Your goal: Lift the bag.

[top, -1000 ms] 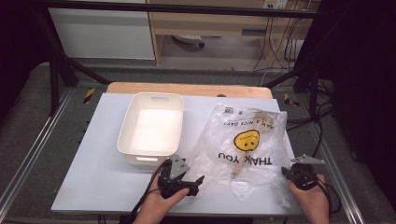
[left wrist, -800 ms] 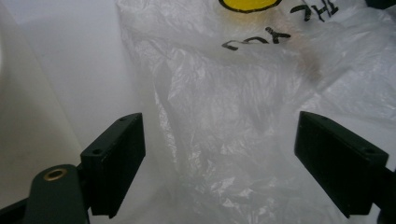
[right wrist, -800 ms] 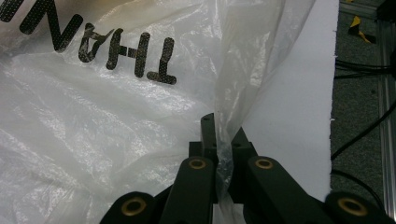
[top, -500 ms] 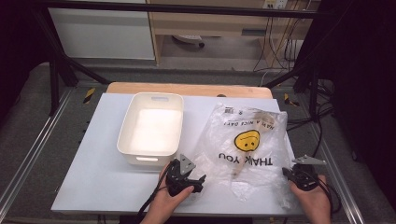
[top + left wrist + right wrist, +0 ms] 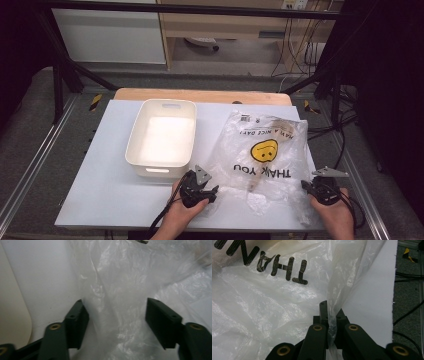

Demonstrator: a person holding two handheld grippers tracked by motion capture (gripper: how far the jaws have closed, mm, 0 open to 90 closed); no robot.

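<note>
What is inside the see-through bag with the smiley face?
Inside the plastic bag lies a wooden spoon: its bowl near the bag's far end, its handle running toward the person under the smiley. Crinkles blur the rest, so anything smaller inside cannot be made out.

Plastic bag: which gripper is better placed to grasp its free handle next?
Left. The left gripper has just been closing, its jaws apart around the plastic bag handle, while the right gripper is already clamped on the other.
</note>
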